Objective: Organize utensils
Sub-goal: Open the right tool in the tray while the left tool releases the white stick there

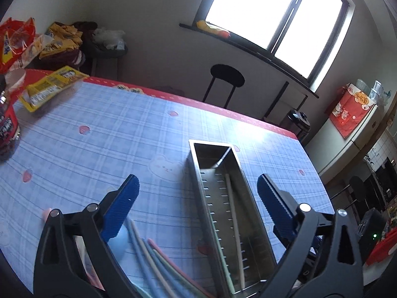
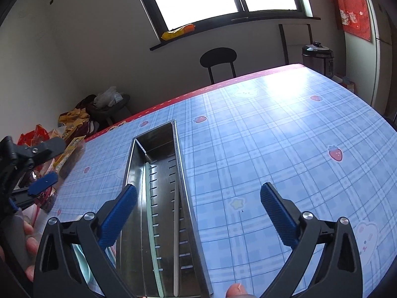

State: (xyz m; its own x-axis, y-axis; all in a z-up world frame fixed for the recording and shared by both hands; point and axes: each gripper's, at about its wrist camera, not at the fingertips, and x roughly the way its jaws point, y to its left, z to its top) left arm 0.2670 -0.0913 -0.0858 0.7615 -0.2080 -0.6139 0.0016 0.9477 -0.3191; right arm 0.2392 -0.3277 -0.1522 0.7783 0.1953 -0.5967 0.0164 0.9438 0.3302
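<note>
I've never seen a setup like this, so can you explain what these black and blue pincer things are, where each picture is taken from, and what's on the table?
Each pincer is a hand-held claw: a person carries one in each hand, and a wide-angle camera on it looks out along its two blue fingers. One picture comes from the left claw, the other from the right claw. Both are open and hold nothing.

On the checked tablecloth lies a long metal tray with two chopsticks inside. More chopsticks lie loose beside it, under the left claw. Snack packets sit at the table's far left. In the right picture the left claw also shows at the left edge.
</note>
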